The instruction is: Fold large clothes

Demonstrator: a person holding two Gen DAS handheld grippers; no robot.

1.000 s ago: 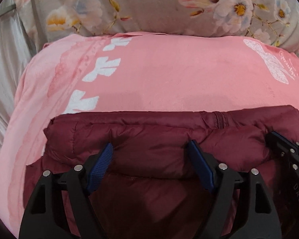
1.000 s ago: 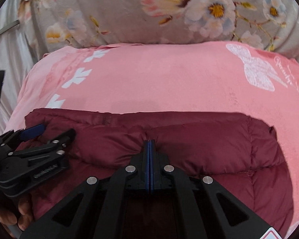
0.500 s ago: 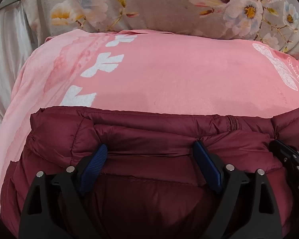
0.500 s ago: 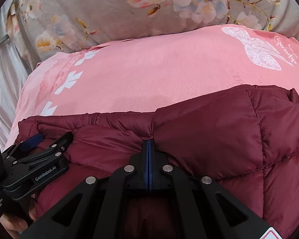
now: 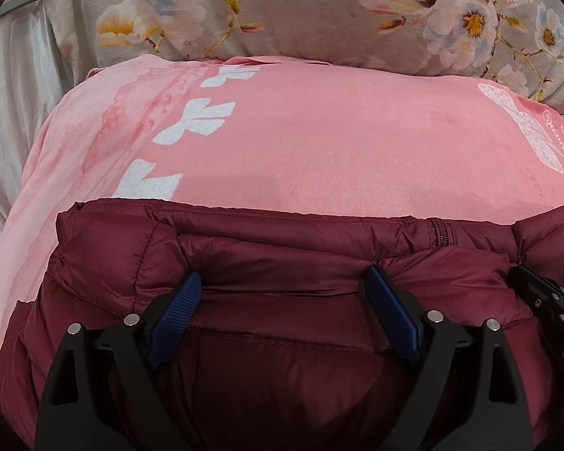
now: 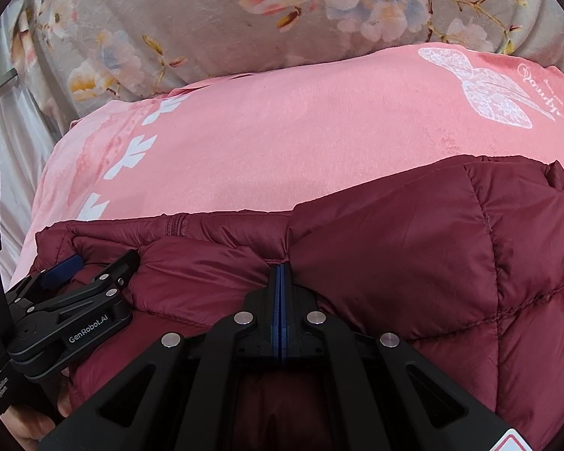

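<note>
Here the maroon puffer jacket [image 5: 282, 248] lay folded on a pink blanket [image 5: 319, 143] (floral bedding behind). The left claw [image 5: 285, 293] had just been opening, jacket between its fingers; the right claw [image 6: 281, 282] stayed clenched, pinching the fabric.

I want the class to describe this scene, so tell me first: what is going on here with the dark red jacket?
A person is folding a maroon puffer jacket on a pink blanket, with a hand-held tool in each hand. The right tool is shut on a pinch of the jacket's fabric near its far edge. The left tool has just been opening; its blue pads stand wide apart, with a folded ridge of the jacket between them, not squeezed. A floral cover lies behind.
</note>
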